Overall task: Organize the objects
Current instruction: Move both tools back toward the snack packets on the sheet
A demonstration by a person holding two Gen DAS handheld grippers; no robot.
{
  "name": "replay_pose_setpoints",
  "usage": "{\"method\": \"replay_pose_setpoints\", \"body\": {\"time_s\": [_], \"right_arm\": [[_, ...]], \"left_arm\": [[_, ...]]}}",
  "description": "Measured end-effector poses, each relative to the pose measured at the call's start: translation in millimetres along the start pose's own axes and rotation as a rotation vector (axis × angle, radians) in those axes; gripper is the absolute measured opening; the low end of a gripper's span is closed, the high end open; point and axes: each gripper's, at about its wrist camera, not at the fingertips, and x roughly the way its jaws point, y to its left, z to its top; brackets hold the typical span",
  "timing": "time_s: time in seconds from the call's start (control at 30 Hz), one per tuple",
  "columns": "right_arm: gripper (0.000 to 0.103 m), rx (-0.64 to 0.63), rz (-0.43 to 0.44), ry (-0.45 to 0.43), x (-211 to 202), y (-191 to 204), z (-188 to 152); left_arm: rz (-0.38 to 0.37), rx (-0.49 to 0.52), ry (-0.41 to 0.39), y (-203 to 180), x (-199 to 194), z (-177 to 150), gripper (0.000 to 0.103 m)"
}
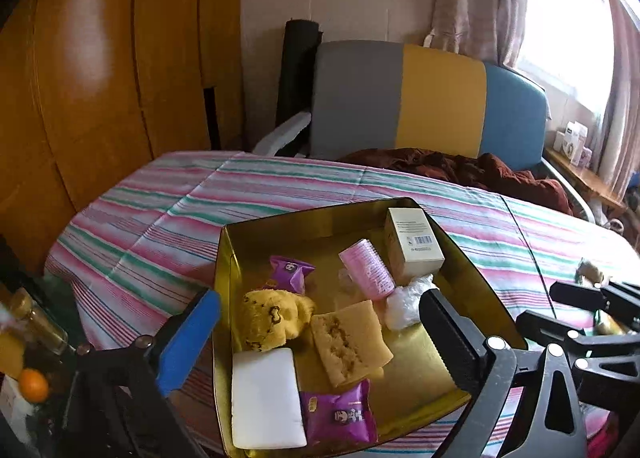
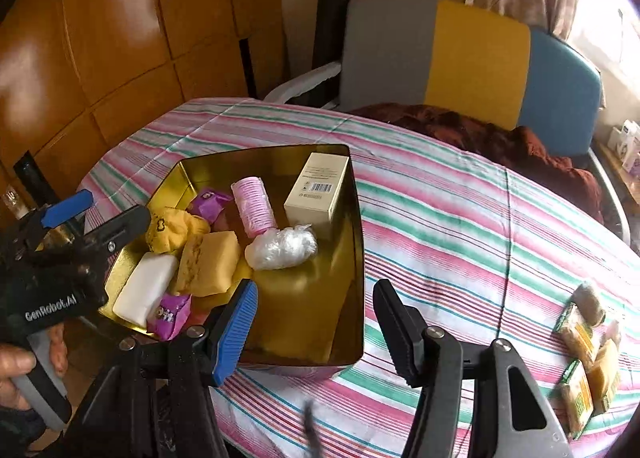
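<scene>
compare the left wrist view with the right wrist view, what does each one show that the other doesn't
Only the left wrist view shows the orange at the lower left edge and the left gripper from behind, its jaws open over the tin.

Only the right wrist view shows the snack packets on the striped cloth at the right, the hand holding the left gripper's handle, and the right gripper, jaws open and empty.

Both show the gold tin with the cream box, pink roller, white block and purple packets inside.
</scene>
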Motion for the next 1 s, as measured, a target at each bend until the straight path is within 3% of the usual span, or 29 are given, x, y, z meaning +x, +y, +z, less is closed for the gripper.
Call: {"method": "replay_pose_setpoints", "body": {"time_s": [0.23, 0.33, 0.6, 1.0], "right_arm": [[0.062, 0.014, -0.021, -0.018, -4, -3, -5], [0.068, 0.020, -0.018, -0.026, -5, -6, -5], [0.069, 0.042, -0.022, -0.029, -4, -16, -8], [0.069, 0.150, -0.097, 0.016, -2, -70, -25]], "left_arm": [[-0.017, 0.025, -0.007, -13, -6, -1, 0.101], [-0.022, 0.038, 0.000, -18, -6, -3, 0.101], [-0.041, 0.057, 0.023, -28, -2, -6, 0.102], [-0.103, 0.112, 0.045, -46, 3, -10, 0.102]]}}
